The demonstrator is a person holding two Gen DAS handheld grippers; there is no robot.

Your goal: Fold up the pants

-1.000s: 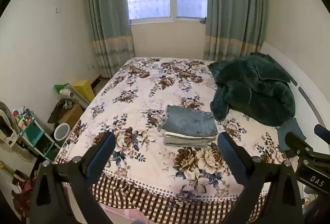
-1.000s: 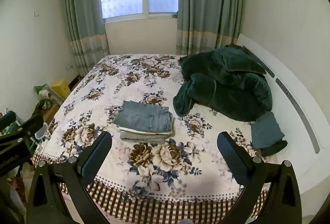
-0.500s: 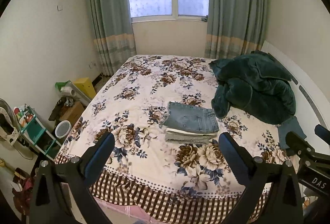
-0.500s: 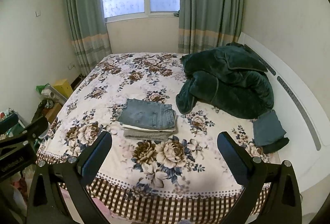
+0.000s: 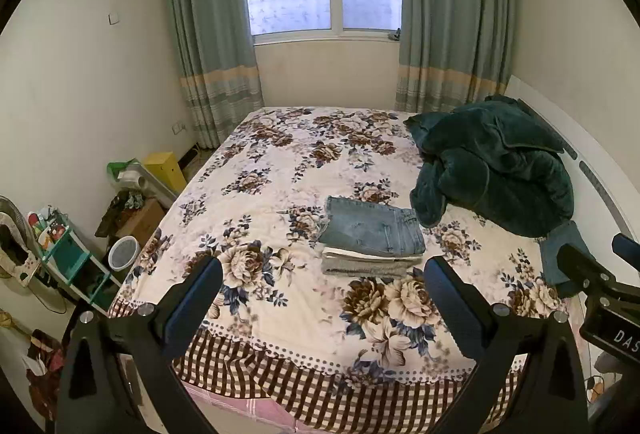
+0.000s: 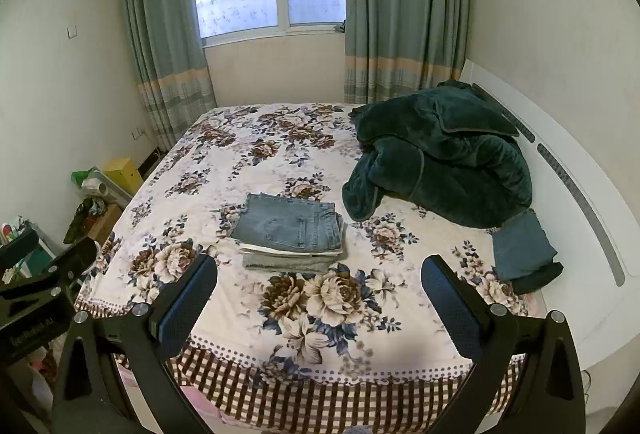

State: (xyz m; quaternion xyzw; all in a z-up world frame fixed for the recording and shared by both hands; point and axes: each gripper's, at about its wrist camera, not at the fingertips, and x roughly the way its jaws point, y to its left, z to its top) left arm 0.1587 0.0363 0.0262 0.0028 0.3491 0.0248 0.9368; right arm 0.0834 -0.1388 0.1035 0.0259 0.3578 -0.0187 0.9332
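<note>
Folded jeans [image 5: 374, 230] lay atop a folded stack mid-bed [image 5: 280, 170], left gripper [image 5: 320, 298] and right gripper [image 6: 318, 296] wide open, empty, short of the bed's foot

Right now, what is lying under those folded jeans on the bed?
Under the folded jeans a thin white layer and a grey folded garment show at the stack's front edge, resting on the floral bedspread. Anything more between them is covered.

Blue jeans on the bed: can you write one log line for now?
folded blue denim jeans: atop stack, floral bedspread | left gripper: open, empty | right gripper: open, empty
</note>
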